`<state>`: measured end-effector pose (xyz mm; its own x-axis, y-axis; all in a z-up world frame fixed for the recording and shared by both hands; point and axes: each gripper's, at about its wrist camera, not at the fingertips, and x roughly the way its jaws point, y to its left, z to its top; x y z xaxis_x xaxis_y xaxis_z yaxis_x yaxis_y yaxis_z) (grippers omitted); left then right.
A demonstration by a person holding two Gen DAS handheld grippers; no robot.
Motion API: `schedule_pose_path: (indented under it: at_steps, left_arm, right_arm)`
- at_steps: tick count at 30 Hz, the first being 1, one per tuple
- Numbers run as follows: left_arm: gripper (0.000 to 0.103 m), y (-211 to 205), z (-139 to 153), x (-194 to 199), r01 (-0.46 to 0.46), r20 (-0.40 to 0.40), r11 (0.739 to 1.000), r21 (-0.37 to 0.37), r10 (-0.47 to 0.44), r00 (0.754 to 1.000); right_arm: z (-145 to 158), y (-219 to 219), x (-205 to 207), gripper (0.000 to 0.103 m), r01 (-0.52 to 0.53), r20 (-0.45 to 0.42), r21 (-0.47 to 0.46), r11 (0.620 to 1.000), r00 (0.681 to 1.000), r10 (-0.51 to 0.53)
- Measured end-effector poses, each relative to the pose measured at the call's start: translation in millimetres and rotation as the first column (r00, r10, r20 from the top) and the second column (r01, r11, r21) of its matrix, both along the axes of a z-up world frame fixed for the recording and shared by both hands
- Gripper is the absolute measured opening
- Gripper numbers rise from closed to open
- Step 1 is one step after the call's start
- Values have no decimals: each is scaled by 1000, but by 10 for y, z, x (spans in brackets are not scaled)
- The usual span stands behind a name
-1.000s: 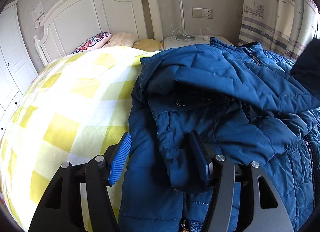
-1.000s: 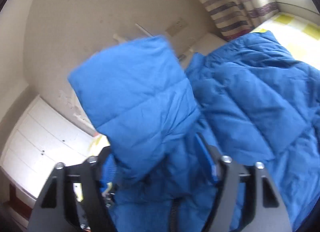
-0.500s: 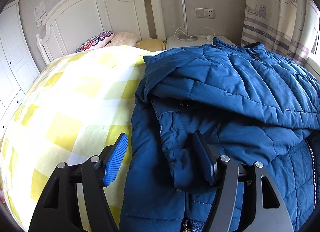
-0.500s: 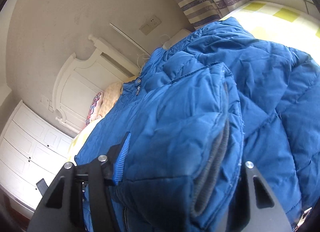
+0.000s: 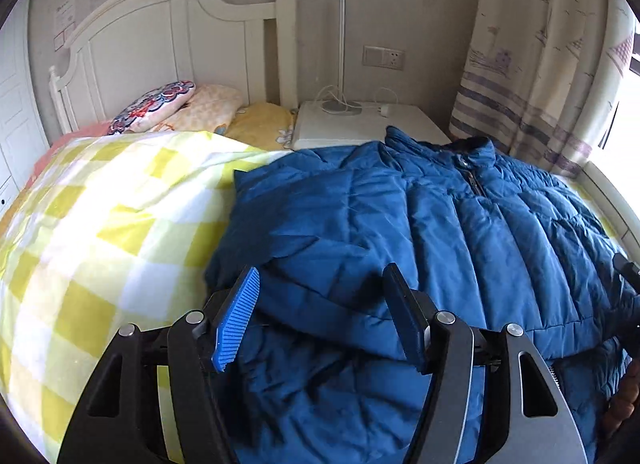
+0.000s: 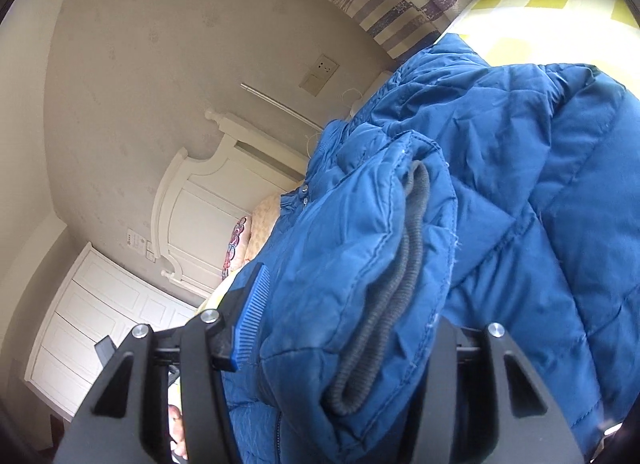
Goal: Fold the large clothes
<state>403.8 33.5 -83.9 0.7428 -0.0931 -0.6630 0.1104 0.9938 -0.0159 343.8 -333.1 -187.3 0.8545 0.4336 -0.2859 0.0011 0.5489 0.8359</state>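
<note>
A large blue padded jacket [image 5: 460, 224] lies spread on the right half of the bed, collar and zipper toward the headboard. My left gripper [image 5: 320, 316] hovers over its near left edge. Its jaws stand wide and are closing slightly, and the blue pads [image 5: 236, 320] press on nothing. In the right wrist view, the jacket sleeve [image 6: 352, 284] with its grey knit cuff [image 6: 400, 272] fills my right gripper [image 6: 348, 304]. The left pad [image 6: 252, 320] presses against the sleeve, which hides the right finger.
A yellow-and-white checked quilt [image 5: 100, 232] covers the bed to the left of the jacket. Pillows [image 5: 180, 108] lie by the white headboard [image 5: 160, 44], a white nightstand [image 5: 360, 124] beside them. Curtains [image 5: 540, 64] hang at the right. A person's hand [image 5: 624, 404] shows at the lower right edge.
The left gripper drew back and up from the jacket's fold, so the collar and zipper now show. The right gripper's jaws narrowed onto the sleeve cuff and came down with it.
</note>
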Motion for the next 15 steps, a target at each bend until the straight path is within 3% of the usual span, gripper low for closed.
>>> schedule_pose_path:
  at_steps: [3, 5, 8, 10, 13, 15]
  left_arm:
    - [64, -70, -216, 82, -9, -30, 999, 36, 10, 999]
    - [70, 30, -167, 62, -1, -13, 1000, -29, 1, 1000]
    - [80, 184, -165, 54, 21, -10, 989, -145, -23, 1000]
    - [88, 233, -147, 25, -42, 5, 990, -137, 43, 999]
    - [89, 301, -174, 26, -67, -3, 984, -164, 68, 998]
    - [90, 360, -213, 30, -86, -22, 979, -185, 84, 996]
  right_arm:
    - [12, 15, 2, 44, 14, -23, -30, 999, 1000, -15]
    - [106, 71, -5, 29, 28, -24, -100, 995, 999, -31]
    - [478, 290, 28, 25, 11, 23, -346, 938, 1000, -3]
    - [704, 372, 87, 24, 7, 55, -445, 895, 998, 20]
    - [774, 261, 249, 24, 21, 16, -486, 874, 1000, -15]
    - [580, 86, 395, 24, 3, -82, -464, 886, 996, -46]
